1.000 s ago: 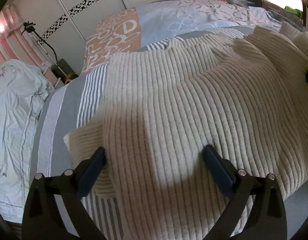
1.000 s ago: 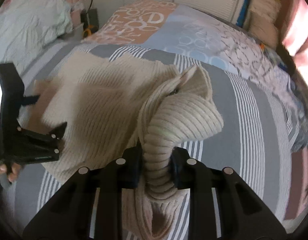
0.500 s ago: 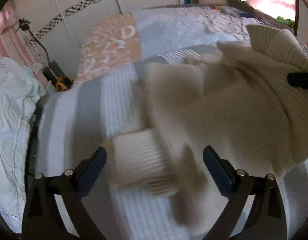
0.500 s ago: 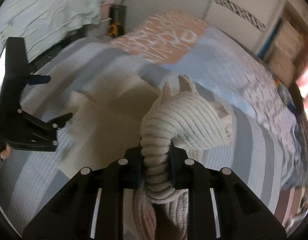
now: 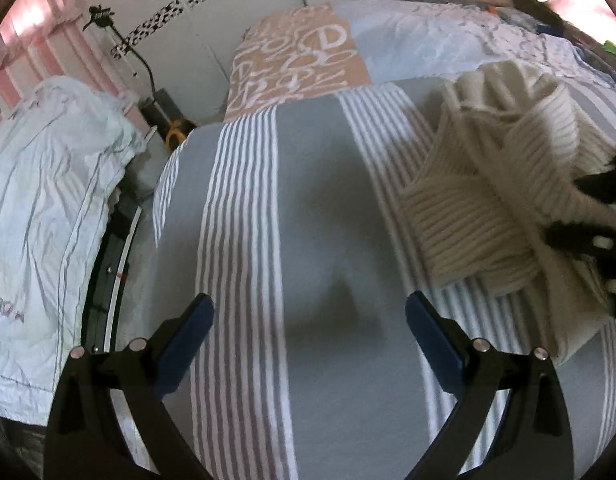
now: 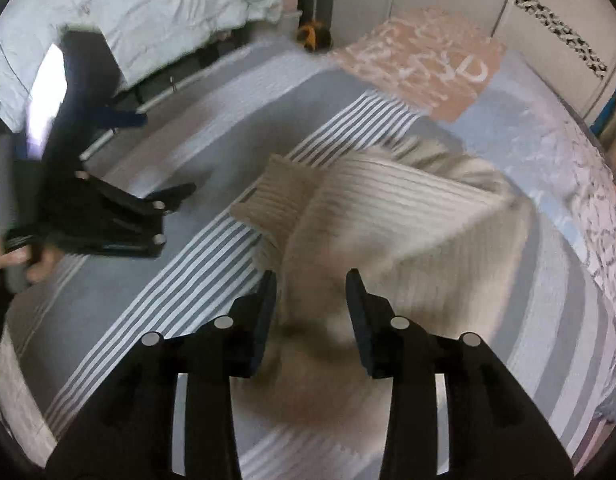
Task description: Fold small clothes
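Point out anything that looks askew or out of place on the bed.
The sweater is the odd thing: it lies in a bunched, crooked heap on the striped bedspread, one ribbed end sticking out sideways, not in a flat fold. Both the left gripper and the right gripper are open.

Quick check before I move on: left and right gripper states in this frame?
Left gripper: open, empty, over the striped bedspread.
Right gripper: open, fingers astride the cream knit sweater, not clamped on it.
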### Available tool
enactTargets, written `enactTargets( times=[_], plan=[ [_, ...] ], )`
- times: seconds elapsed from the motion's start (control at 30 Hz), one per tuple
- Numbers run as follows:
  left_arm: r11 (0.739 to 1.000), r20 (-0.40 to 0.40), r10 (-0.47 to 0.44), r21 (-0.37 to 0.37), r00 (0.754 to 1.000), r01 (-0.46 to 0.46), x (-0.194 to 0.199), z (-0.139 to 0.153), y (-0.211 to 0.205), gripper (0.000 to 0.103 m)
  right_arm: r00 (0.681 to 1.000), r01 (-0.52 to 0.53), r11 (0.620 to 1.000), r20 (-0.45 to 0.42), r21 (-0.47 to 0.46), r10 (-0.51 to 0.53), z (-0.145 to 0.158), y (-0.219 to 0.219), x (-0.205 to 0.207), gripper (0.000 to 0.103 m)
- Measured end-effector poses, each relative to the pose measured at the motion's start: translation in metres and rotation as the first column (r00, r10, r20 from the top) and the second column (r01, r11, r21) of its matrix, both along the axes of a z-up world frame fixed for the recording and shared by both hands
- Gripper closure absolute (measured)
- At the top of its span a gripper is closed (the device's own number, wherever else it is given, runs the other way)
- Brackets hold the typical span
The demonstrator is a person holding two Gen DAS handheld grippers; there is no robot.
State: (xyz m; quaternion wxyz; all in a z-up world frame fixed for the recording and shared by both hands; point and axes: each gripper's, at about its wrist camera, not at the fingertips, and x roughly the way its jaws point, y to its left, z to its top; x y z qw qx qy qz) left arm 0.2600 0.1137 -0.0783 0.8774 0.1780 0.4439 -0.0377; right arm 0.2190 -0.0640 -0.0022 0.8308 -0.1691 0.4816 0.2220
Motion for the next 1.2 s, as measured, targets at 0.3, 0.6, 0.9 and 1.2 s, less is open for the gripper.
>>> enactTargets(
  times=[0.3, 0.6, 0.9, 1.2],
  plan=[
    [0.999, 0.026, -0.037, -0.019, 0.999, 0.038, -0.005, 0.015, -0.012, 0.006, 0.981, 0.183, 0.983, 0.058, 0.021, -0.184, 0.009, -0.111, -0.019, 0.061],
    [0.987, 0.036, -0.101, -0.123, 0.994, 0.105, 0.000, 0.040, -0.054, 0.006, 0.971, 0.239, 0.969, 0.000, 0.067, -0.240, -0.032, -0.137, -0.010, 0.061],
    [0.976, -0.032, -0.156, -0.157, 0.987, 0.150, 0.036, 0.031, -0.101, 0.006, 0.974, 0.225, 0.957, -0.062, 0.185, -0.217, -0.044, -0.141, 0.014, 0.061],
    [0.964, -0.137, -0.203, -0.199, 0.969, 0.174, 0.044, 0.008, -0.104, 0.098, 0.993, 0.120, 0.978, -0.028, 0.170, -0.117, -0.040, -0.108, 0.002, 0.095]
  ],
)
